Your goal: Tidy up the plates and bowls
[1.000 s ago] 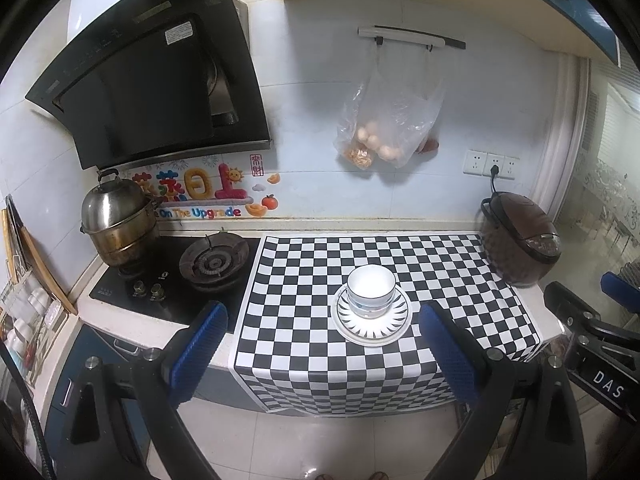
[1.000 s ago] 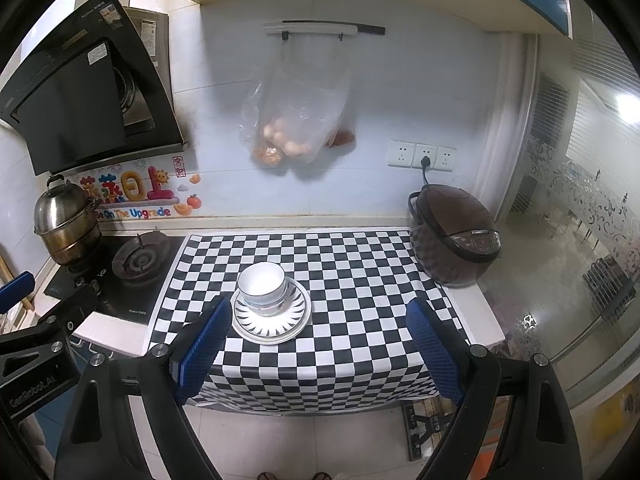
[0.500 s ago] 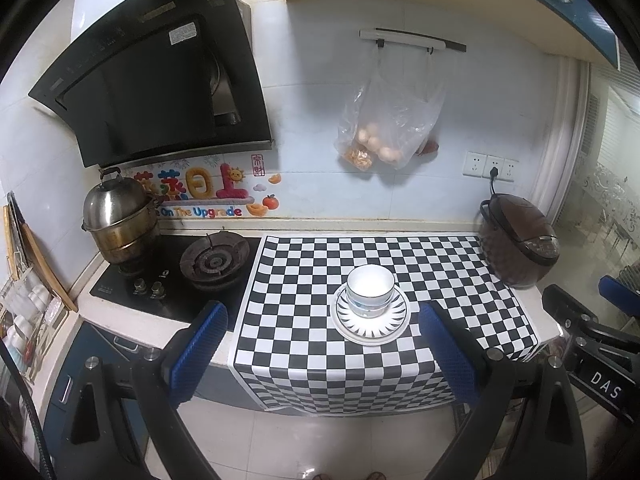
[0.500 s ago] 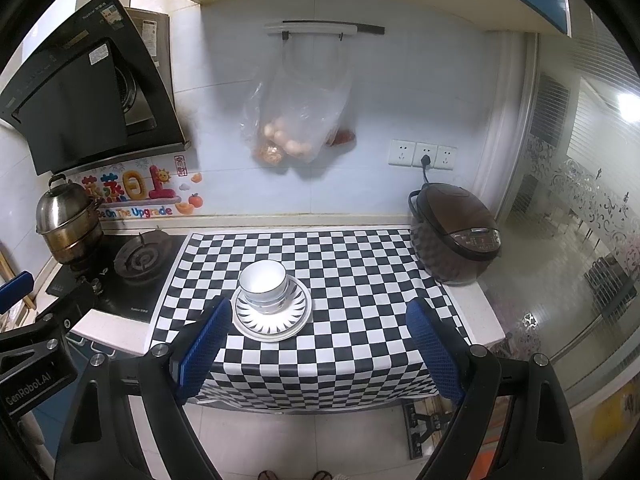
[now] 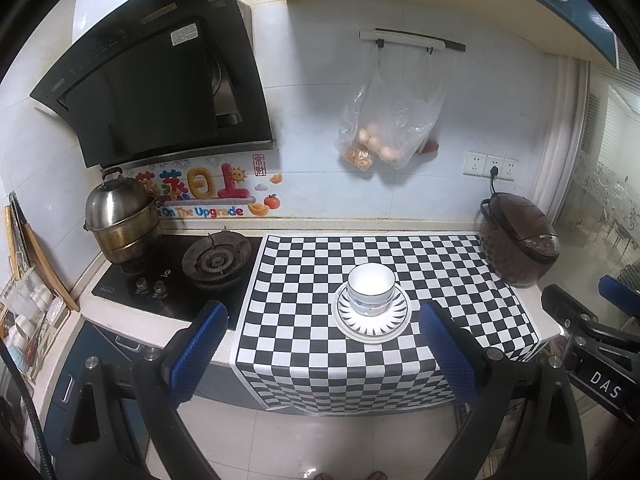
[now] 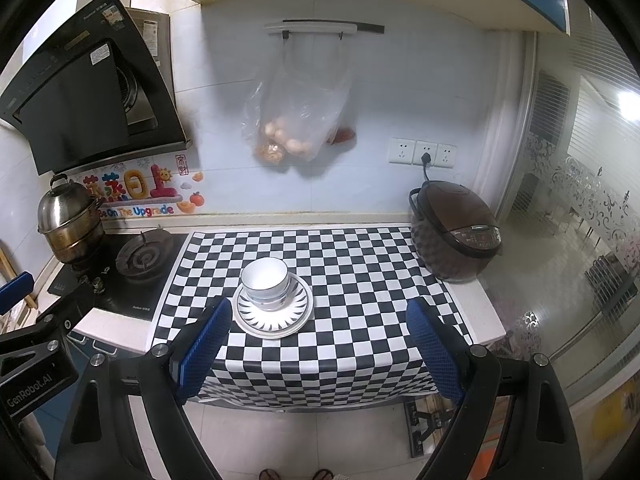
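Your left gripper spread wide, empty | right gripper likewise | bowl on plate, near the cloth's front edge | cooker well right.

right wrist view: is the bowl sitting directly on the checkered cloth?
No, the bowl sits on the striped plate, which rests on the checkered cloth.

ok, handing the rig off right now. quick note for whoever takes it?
Left gripper: open, empty, held back from the counter edge.
Right gripper: open, empty, also short of the counter.
White bowl with dark rim sits on the white plates with black radial stripes, on the black-and-white checkered cloth.
Done: the stack looks finished.
Left: nothing obvious; no other dishes visible on the cloth.
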